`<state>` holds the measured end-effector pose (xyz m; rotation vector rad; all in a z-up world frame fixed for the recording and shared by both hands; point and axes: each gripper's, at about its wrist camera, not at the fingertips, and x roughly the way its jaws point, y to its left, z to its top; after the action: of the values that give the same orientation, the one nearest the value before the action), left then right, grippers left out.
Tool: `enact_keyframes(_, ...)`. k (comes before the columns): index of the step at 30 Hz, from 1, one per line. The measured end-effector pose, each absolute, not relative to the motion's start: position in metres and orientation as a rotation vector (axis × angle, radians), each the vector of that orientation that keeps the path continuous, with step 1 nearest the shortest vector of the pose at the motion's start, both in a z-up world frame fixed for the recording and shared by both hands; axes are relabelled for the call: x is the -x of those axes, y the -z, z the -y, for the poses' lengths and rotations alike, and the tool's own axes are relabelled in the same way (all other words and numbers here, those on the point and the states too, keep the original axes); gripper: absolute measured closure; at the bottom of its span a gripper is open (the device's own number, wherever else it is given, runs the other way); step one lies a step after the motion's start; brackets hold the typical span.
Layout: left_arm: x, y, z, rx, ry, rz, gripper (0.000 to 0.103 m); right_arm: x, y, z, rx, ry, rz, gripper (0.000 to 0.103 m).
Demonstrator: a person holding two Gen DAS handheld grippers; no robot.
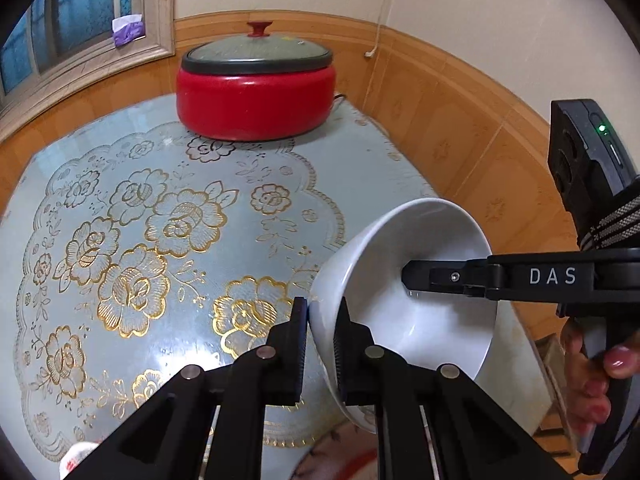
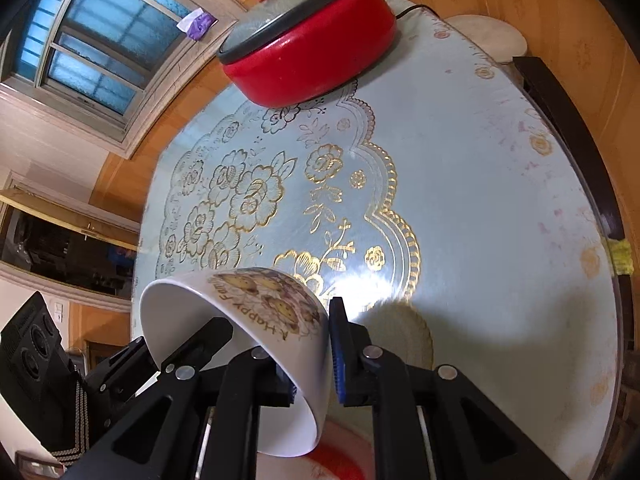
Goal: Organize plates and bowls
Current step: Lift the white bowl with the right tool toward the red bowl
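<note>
Nearest the left wrist camera, the rim of a white bowl is pinched between the ribbed black pads of the left gripper, one pad inside and one outside the wall. The bowl is glazed, smooth and deep, tipped on its side and held clear above the table. From the right, a finger of the right gripper, marked "DAS", is seen reaching into the bowl's mouth, with a person's hand wrapped round its handle.

In the right wrist view the same bowl is clamped at its opposite rim by the right gripper, a blue-ribbed pad lying against the outer wall, which is printed with cartoon bears and the words "Happy Family". A finger of the left gripper is seen inside the bowl. Both tools are thus clenched on one bowl.

Below the bowl, a round woven mat is seen lying flat on the table, and under the lower edge of the view something with a red pattern is partly hidden.

The table is covered with a glossy pale-blue cloth embossed with gold roses and a scalloped border; its broad middle is left bare. The right edge is bounded by a dark wooden rail.

At the far end, a round red electric pot with a dark-rimmed glass lid and red knob is set near the wood-panelled wall. A round pale stool top is seen beyond the table corner.
</note>
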<state>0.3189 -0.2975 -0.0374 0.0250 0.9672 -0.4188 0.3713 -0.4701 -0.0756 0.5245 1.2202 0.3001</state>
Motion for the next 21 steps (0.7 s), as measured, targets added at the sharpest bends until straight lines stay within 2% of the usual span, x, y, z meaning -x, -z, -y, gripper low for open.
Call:
enact_keyframes(11,-0.247,0.012,0.294,-0.043,0.561,-0.923,0.088,-0.287,0.044,0.47,-0.57,-0.224,-1.172,0.09)
enact_keyframes(21,-0.198,0.032,0.278,-0.075,0.635,-0.97,0.088,-0.22,0.065,0.452,-0.656,-0.156,-1.211,0.09)
